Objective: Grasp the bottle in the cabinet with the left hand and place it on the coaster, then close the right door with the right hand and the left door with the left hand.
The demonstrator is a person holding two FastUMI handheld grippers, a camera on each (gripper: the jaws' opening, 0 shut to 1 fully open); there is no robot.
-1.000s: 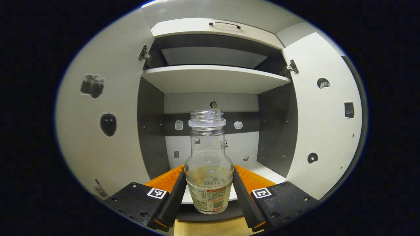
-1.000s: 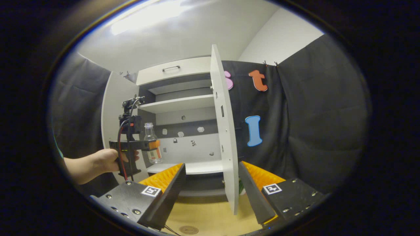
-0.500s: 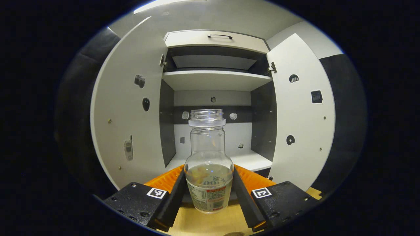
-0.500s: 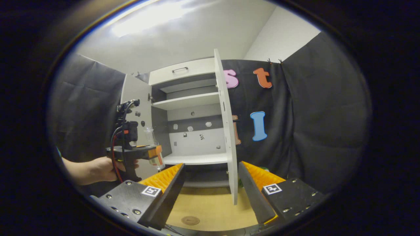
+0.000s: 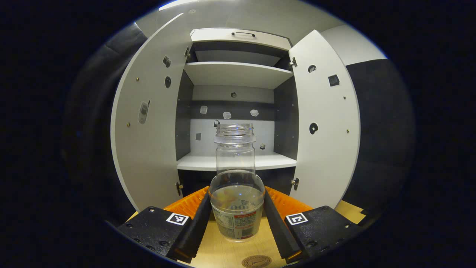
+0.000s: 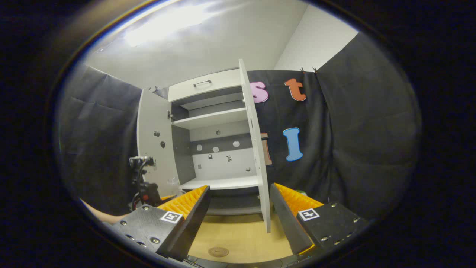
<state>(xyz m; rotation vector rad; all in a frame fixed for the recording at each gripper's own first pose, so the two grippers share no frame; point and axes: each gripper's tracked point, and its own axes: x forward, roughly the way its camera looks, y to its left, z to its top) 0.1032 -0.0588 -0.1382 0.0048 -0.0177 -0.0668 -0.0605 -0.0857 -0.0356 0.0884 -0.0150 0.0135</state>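
Pale wooden bench runs beneath the left gripper view, with the white cabinet standing open at its far edge, both doors swung wide. The left tool pinches the bottle low on its body, both fingers pressing its labelled base, so it stays upright and off the bench. It is clear, uncapped, narrow-necked, with a little liquid at the bottom. The coaster lies at the near edge, just below the bottle, likely the next stop. In the right gripper view, the same bench carries the coaster near its front edge; the right tool hangs spread and empty facing the right door, probably waiting to push it shut. The left door stands open beyond.
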